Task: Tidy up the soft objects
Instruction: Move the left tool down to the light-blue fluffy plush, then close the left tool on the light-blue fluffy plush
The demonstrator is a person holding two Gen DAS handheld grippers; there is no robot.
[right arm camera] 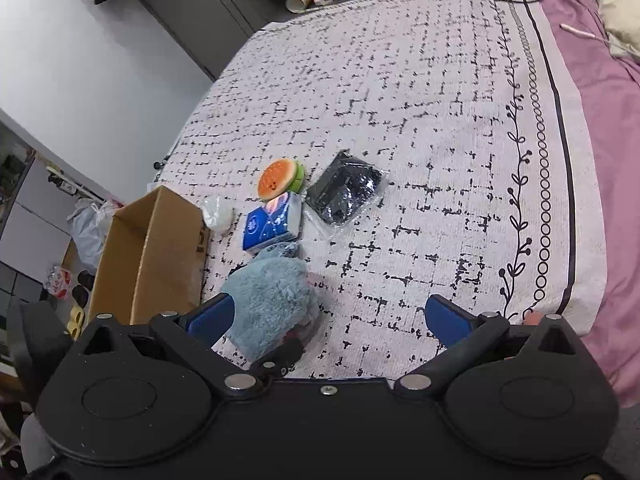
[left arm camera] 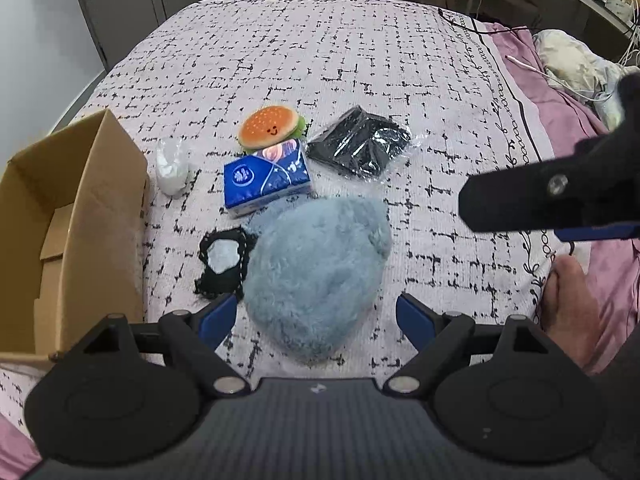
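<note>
Left hand-held gripper (left arm camera: 316, 312): jaws spread wide, 2 blue pads either side of the near end of the fluffy blue-grey plush (left arm camera: 316, 276), not pressing it; nothing gripped.
Right hand-held gripper (right arm camera: 330, 320): jaws wide apart over bare bedspread, empty; its left pad overlaps the plush edge in the right wrist view, contact not clear. In the left wrist view 1 of its black fingers reaches in from the right, above the bedspread.
Plush: 1, lying on the bed (left arm camera: 360, 60), nearest to both hand-held grippers.
Black crocheted piece with pale centre (left arm camera: 224, 260): 1, touching the plush's left side.
Tissue pack (left arm camera: 266, 180): 1, blue, just beyond the plush, its near edge against the fur.
Burger toy (left arm camera: 270, 126): 1, orange bun with a smiley, green layer behind, resting against the far side of the tissue pack.
Black item in clear plastic bag (left arm camera: 360, 146): 1, right of the burger toy, apart from the plush.
White bundle in clear wrap (left arm camera: 172, 168): 1, upright, between the tissue pack and the box.
Cardboard box (left arm camera: 80, 220): 1, open, on the bed's left edge, looks empty inside.
Person: bare foot (left arm camera: 568, 304) on the bed's right side, near the pink cover (left arm camera: 560, 120).
Surroundings: clutter past the bed's far end.
</note>
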